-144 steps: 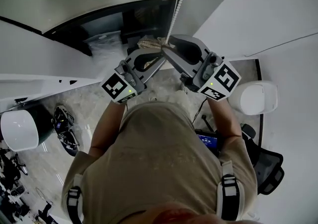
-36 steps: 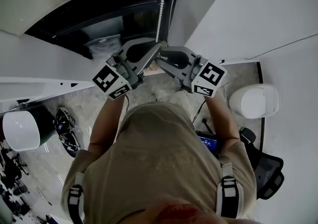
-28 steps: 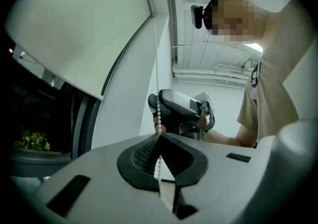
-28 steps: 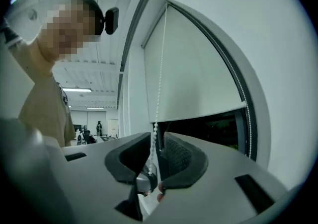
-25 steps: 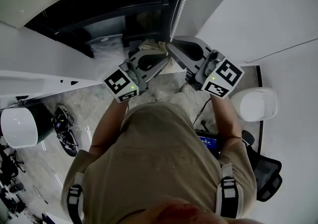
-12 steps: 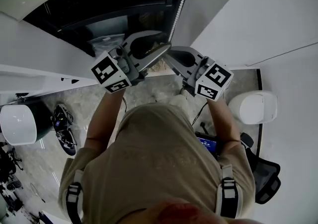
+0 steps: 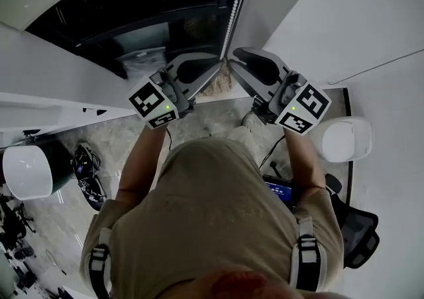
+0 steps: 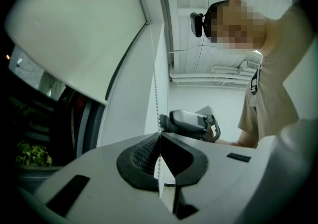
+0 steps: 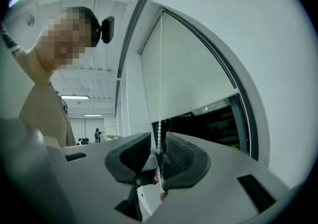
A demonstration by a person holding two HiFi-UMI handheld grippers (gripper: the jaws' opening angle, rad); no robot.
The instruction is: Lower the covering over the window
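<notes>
While the window point(image 7: 132, 6) shows dark and bare along its lower part, the roller blind point(image 9: 194, 69) covers only the upper part, so I judge much of the lowering is not yet done. My left tool point(image 8: 160, 136) has just closed and is pinched tight on the bead chain point(image 8: 155, 94), which hangs at the window's right edge. My right tool point(image 9: 158, 144) has just been opening. Its jaws stand partly apart with the chain running between them and the pads not pressing on it.

For now one grip alone carries the chain. If the left pads sit between beads and not on one, a firm pull could let it slide through. If I close the right tool off-line, it may miss so thin a strand. I cannot tell which run of the loop I hold, and the wrong one would raise the blind. A sideways tug might also jam the beads up top.
</notes>
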